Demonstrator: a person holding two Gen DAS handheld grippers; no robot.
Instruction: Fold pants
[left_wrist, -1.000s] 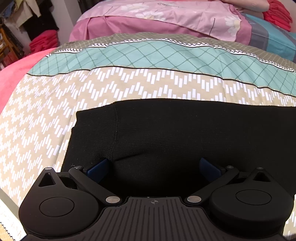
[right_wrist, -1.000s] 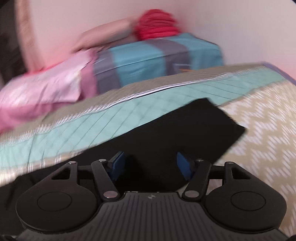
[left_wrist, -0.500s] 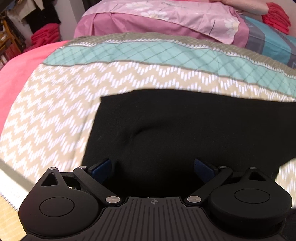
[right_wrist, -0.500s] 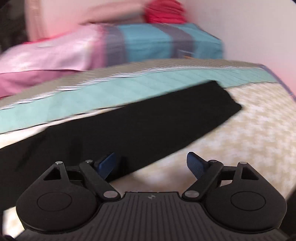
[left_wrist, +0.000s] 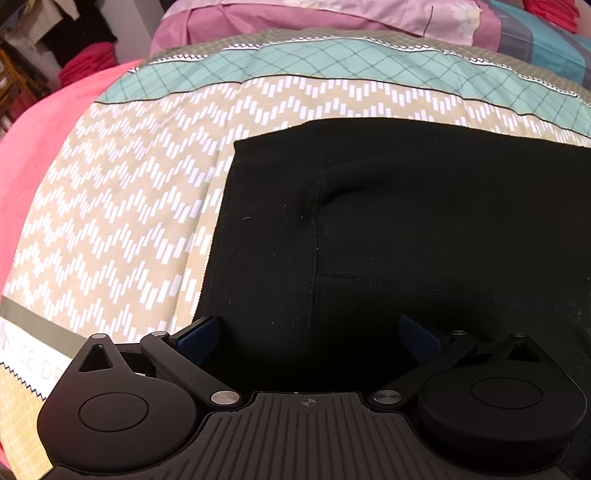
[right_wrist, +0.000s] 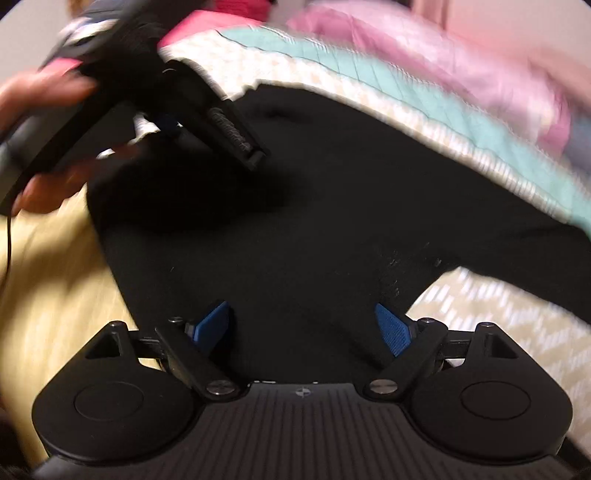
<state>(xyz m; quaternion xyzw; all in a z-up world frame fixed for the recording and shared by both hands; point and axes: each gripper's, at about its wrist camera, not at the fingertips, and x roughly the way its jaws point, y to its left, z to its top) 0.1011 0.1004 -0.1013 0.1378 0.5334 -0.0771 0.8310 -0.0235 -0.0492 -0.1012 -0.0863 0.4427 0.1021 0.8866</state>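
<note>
Nearest to you, your left gripper (left_wrist: 308, 334) stands with its jaws spread wide, nothing pinched; its blue pads (left_wrist: 197, 332) hang just over the near edge of the black pants (left_wrist: 406, 236). Your right gripper (right_wrist: 303, 328) likewise has its jaws well apart, with only loose black cloth lying beneath and between the pads, which do not press on it. The pants lie flat on the patterned bedspread (left_wrist: 122, 221), their straight left edge and a vertical seam visible in the left view, with a small pucker beside the seam. In the right view, blurred, your left hand (right_wrist: 44, 96) grips the other gripper's handle over the upper left part of the pants. Beyond the pants runs the bedspread's teal lattice band (left_wrist: 332, 62), then a pink quilt (left_wrist: 295, 18) at the far edge.
</note>
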